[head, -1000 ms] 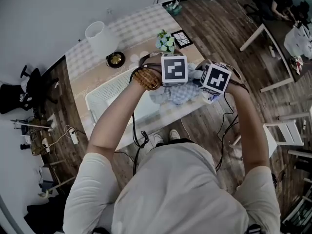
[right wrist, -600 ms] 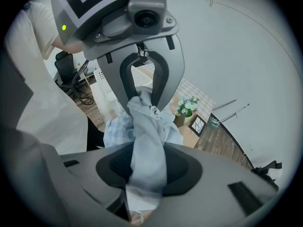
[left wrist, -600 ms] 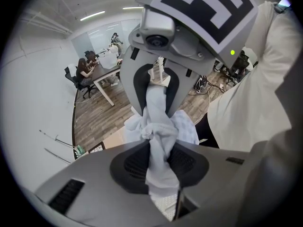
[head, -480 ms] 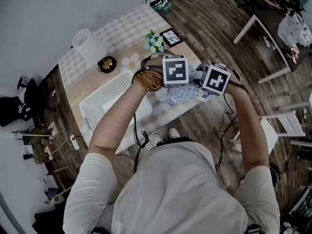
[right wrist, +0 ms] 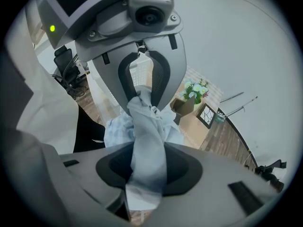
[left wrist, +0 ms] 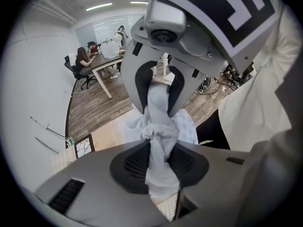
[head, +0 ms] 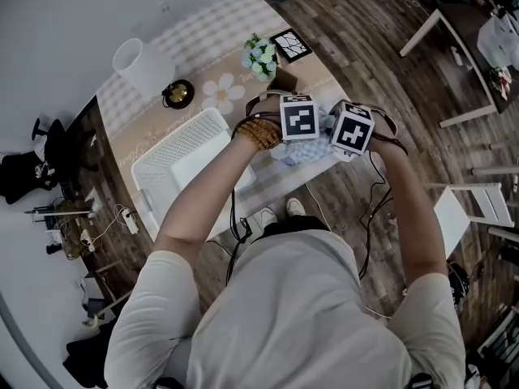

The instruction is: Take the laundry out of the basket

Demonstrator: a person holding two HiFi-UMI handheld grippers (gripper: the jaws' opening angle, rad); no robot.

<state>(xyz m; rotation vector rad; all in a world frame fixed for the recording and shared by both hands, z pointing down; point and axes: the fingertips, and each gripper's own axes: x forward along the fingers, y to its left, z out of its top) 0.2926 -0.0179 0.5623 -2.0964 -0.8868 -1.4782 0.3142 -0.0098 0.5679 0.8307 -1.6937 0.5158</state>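
Observation:
A pale blue-and-white checked garment (head: 306, 149) hangs bunched between my two grippers, above the table's near right edge. My left gripper (left wrist: 158, 141) is shut on a twisted fold of the cloth (left wrist: 160, 126), which runs straight across to the right gripper's jaws opposite. My right gripper (right wrist: 144, 141) is shut on the same cloth (right wrist: 147, 136) from the other side. In the head view the two marker cubes (head: 298, 117) (head: 353, 127) sit side by side over the garment. The white laundry basket (head: 174, 148) stands to the left on the table, and its inside is partly hidden by my left arm.
On the table (head: 212, 47) stand a white lampshade (head: 142, 65), a small dark dish (head: 178, 94), a flower bunch (head: 260, 55) and a framed picture (head: 291, 45). Cables hang off the table's front edge. White desks and chairs (head: 462, 217) stand at the right on the wood floor.
Both grippers keep the same hold on the garment, close together. The head view has shifted, so the table and basket sit a little lower and further right in frame.

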